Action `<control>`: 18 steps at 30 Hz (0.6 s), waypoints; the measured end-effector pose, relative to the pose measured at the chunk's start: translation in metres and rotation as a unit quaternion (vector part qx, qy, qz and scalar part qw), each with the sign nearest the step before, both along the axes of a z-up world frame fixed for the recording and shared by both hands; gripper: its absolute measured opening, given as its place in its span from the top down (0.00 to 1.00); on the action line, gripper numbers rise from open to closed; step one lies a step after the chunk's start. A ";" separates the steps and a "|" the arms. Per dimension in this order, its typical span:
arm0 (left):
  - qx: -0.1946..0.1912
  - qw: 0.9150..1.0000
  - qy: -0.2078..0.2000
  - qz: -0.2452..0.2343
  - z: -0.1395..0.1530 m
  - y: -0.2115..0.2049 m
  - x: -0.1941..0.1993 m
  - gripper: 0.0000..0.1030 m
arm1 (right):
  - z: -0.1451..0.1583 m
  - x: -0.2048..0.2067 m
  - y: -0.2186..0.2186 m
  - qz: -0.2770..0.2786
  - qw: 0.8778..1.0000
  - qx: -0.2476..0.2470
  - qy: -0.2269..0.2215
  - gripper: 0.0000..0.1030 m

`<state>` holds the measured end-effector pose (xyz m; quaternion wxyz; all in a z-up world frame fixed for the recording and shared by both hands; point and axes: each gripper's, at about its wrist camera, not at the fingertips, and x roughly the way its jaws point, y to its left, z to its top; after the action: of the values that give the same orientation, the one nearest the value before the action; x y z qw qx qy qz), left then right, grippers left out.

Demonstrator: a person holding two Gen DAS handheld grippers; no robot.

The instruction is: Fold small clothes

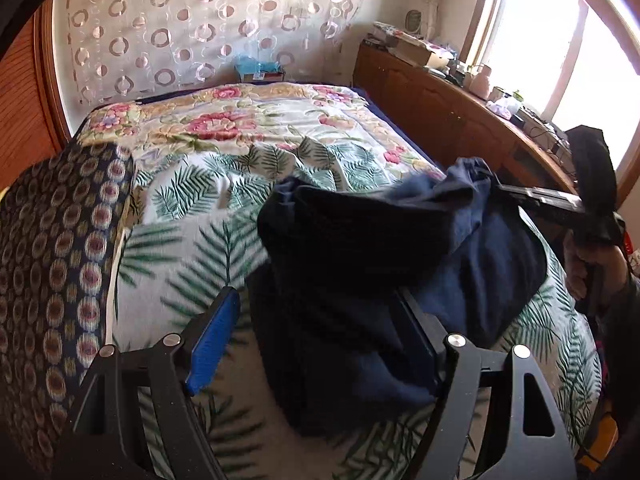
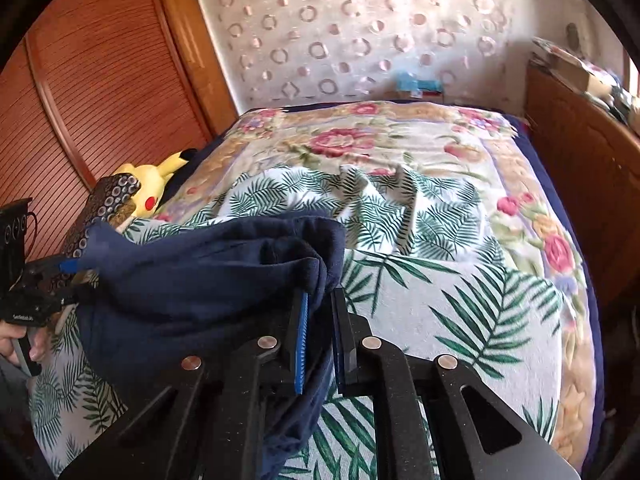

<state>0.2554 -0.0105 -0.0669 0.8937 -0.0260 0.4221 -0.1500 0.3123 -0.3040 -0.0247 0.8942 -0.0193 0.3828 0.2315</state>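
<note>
Navy garment (image 2: pixel 192 280), one, in right hand-held gripper (image 2: pixel 320 332); left hand-held gripper (image 1: pixel 320 344) agape.

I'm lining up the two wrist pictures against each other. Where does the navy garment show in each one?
Left wrist view: navy garment lies centre to lower right, on the leaf-print blanket.
Right wrist view: navy garment fills the left-centre, its edge pinched in the right gripper.
Shared landmark: the circle-pattern curtain behind the bed.
</note>
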 end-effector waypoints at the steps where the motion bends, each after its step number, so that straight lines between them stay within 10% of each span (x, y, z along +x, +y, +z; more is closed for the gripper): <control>1: 0.001 1.000 -0.002 0.002 0.000 0.000 0.004 0.25 | -0.001 -0.002 0.003 -0.003 1.000 -0.006 0.000 0.90; 5: 0.004 1.000 -0.002 0.022 -0.003 0.002 0.022 0.25 | 0.004 -0.004 0.013 -0.009 1.000 -0.030 -0.004 0.84; 10: 0.011 0.999 -0.003 0.039 -0.011 0.007 0.033 0.25 | 0.017 -0.018 0.020 -0.019 0.998 -0.054 -0.031 0.41; 18: 0.043 0.997 0.007 0.059 -0.024 0.009 0.051 0.37 | -0.003 -0.020 0.025 -0.016 0.999 -0.047 -0.007 0.35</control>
<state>0.3060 -0.0014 -0.0910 0.8981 -0.0139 0.4325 -0.0782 0.2925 -0.2792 -0.0277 0.8987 -0.0567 0.3870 0.1983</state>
